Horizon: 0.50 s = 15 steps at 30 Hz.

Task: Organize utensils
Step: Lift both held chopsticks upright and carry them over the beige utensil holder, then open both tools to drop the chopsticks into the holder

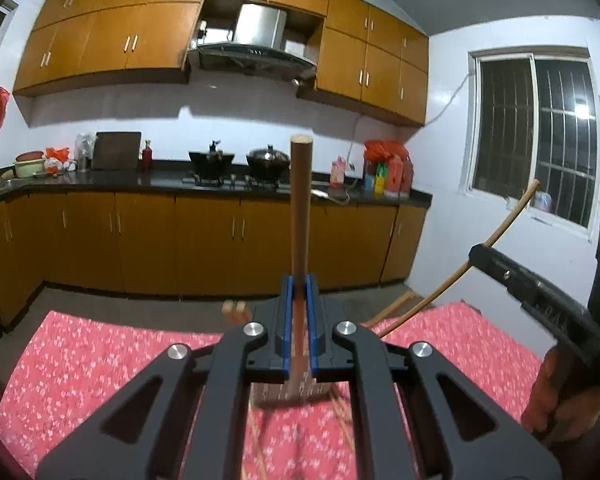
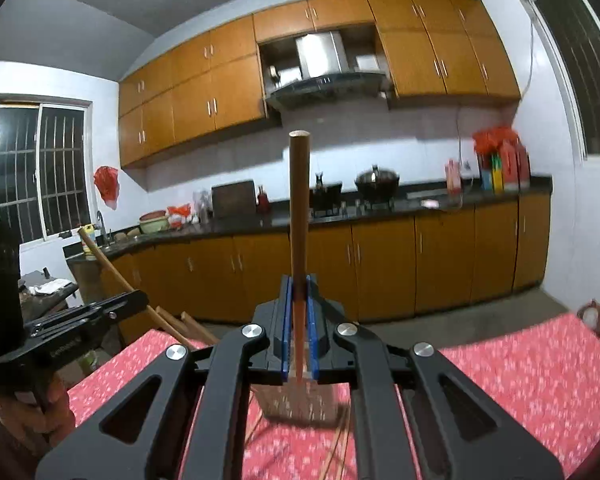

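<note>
Now – each claw w/ chopstick [image 1: 300, 208]

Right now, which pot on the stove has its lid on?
The right-hand pot, the round one nearer the red bottles, wears a shiny domed lid. The left pot shows none.

Left gripper [image 1: 299, 292] jaws clamp an upright wooden stick [image 1: 300, 204].

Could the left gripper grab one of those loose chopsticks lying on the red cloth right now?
Probably not: the left gripper is already shut on a wooden stick; the chopsticks lie beneath it.
</note>
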Motion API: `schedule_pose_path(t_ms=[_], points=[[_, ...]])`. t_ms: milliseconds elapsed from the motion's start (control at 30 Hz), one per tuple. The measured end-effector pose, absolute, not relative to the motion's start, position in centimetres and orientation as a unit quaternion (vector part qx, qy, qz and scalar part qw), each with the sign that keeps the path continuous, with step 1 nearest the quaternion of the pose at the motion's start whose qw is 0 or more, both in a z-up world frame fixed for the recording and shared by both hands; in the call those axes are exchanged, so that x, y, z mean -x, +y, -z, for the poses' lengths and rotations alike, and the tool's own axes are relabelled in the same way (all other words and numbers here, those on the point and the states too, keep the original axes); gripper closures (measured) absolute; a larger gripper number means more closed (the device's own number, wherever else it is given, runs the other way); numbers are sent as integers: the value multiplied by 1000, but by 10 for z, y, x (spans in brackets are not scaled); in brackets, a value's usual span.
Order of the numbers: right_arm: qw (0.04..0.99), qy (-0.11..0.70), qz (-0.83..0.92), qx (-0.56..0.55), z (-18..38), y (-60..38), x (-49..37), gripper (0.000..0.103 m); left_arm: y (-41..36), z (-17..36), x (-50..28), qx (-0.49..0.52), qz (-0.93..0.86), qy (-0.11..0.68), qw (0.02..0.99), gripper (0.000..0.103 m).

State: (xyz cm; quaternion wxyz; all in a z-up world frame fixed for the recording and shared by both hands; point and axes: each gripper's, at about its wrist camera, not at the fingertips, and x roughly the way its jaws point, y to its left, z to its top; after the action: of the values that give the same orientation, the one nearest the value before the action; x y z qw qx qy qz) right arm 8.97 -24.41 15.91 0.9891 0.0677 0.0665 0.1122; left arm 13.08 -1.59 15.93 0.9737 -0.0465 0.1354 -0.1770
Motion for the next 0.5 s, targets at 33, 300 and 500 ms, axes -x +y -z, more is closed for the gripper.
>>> schedule_pose_path(t_ms=[33, 300, 500], points=[[989, 63, -112, -68, -160, -242, -92, 95, -18, -162, -134, 49, 174, 129, 975, 95], [992, 68, -93, -58, -148, -230, -126, 95, -29, -165, -166, 60, 138, 110, 982, 95], [987, 118, -92, -57, -119, -224, -153, 95, -33, -139, -188, 65, 135, 139, 979, 95]])
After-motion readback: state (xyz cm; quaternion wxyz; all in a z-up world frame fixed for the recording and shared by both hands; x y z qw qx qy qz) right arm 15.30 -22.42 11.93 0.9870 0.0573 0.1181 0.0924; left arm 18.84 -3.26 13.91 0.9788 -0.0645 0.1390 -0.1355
